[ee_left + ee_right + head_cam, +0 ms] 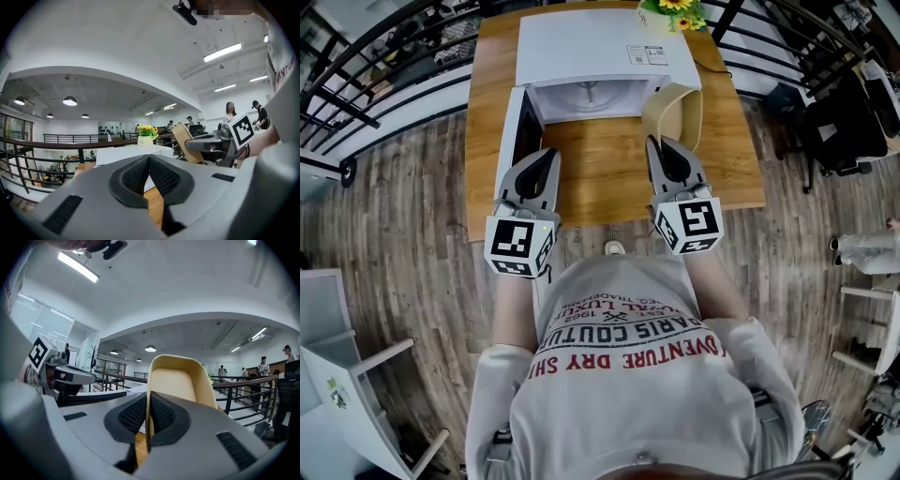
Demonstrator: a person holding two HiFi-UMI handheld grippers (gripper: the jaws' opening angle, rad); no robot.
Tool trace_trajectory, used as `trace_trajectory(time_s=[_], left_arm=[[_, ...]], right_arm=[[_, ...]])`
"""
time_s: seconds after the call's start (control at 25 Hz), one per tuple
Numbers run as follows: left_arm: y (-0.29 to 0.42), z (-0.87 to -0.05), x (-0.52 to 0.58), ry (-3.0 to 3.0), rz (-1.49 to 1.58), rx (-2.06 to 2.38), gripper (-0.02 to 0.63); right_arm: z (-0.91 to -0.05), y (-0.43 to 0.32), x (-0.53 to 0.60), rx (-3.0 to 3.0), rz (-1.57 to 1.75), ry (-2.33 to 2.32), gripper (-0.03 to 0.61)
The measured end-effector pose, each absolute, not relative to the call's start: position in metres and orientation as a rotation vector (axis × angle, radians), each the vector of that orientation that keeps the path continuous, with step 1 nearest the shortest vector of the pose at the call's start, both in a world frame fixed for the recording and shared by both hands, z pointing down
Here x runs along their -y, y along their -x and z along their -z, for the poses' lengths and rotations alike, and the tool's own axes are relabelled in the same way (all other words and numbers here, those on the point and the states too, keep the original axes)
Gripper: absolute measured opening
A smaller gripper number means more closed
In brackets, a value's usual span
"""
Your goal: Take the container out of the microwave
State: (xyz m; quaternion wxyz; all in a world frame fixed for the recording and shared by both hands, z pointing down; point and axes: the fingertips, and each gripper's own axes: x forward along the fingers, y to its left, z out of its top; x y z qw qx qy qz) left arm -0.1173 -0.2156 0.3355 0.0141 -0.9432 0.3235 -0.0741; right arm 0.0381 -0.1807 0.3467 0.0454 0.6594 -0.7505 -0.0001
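Observation:
My right gripper (668, 142) is shut on the rim of a tan container (673, 113), which hangs tipped on its side over the wooden table (600, 173), just outside the white microwave (602, 58). In the right gripper view the container (174, 380) stands upright between the pads, its hollow facing me, with the right gripper (148, 414) clamped on its edge. My left gripper (546, 159) hovers over the table by the open microwave door (517, 133). Its jaws meet with nothing between them in the left gripper view, where the left gripper (149, 169) faces the microwave (125, 154).
A pot of yellow flowers (673, 13) stands at the table's far edge behind the microwave. Black railings (384, 66) run along the back. A dark chair (844, 127) sits to the right, white furniture (342, 375) to the lower left. Several people (230, 110) stand in the distance.

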Motion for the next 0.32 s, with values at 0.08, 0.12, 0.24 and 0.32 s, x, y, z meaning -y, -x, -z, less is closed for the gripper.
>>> trace_trajectory(time_s=[0.08, 0.12, 0.24, 0.32], left_arm=[[0.1145, -0.3356, 0.2131, 2.926, 0.239, -0.975, 0.015], [0.1135, -0.3356, 0.2128, 2.924, 0.242, -0.964, 0.015], [0.1126, -0.3350, 0.2171, 2.933, 0.233, -0.971, 0.015], [0.1132, -0.3344, 0.2213, 2.939, 0.223, -0.984, 0.016]], right_arm=[[-0.3490, -0.0367, 0.1820, 2.301, -0.014, -2.011, 0.029], [-0.3502, -0.0362, 0.1828, 2.306, -0.024, -2.011, 0.029], [-0.3520, -0.0372, 0.1866, 2.325, -0.063, -2.020, 0.029], [-0.3524, -0.0388, 0.1896, 2.336, -0.088, -2.027, 0.029]])
